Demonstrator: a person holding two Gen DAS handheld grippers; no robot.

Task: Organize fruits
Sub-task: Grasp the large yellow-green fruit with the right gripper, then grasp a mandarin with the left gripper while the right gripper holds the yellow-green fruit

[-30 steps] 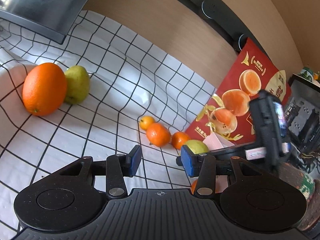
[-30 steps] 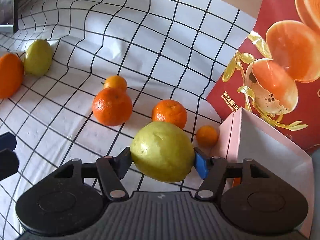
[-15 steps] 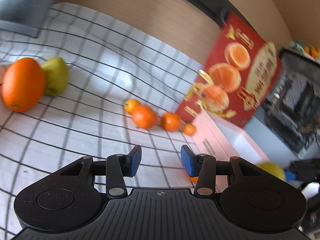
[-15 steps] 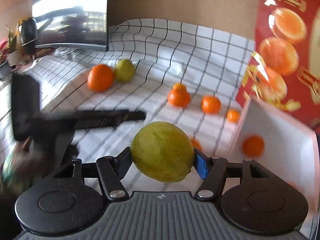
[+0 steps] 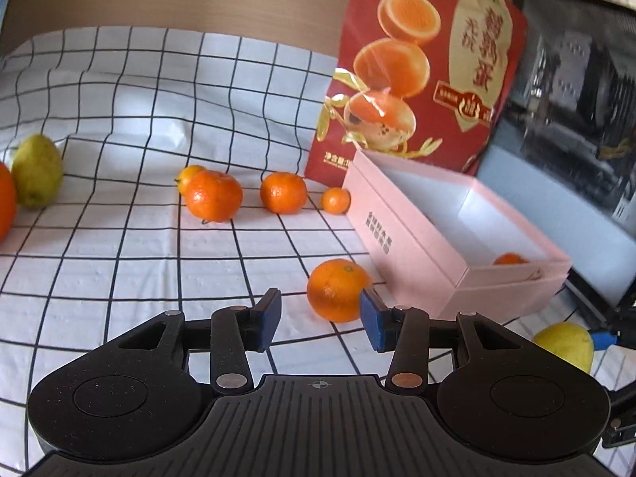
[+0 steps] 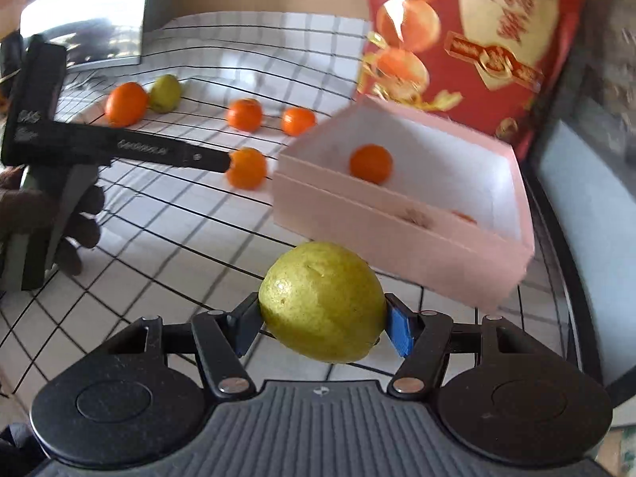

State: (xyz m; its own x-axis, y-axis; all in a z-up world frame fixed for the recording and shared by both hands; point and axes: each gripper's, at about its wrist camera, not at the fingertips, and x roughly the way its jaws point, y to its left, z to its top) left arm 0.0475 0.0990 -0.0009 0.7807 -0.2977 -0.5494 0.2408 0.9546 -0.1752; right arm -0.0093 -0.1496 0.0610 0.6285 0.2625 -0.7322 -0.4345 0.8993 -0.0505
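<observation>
The big orange is cut off by the left edge of the left wrist view. The pink box wall hides most of the small orange inside it. A little orange peeks from behind a bigger one. In the right wrist view the red bag looks blurry and its words can't be read.

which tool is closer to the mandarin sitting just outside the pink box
Left. The left tool is open right at the mandarin, one finger beside it. The right tool holds a pear farther off, near the box corner.
</observation>
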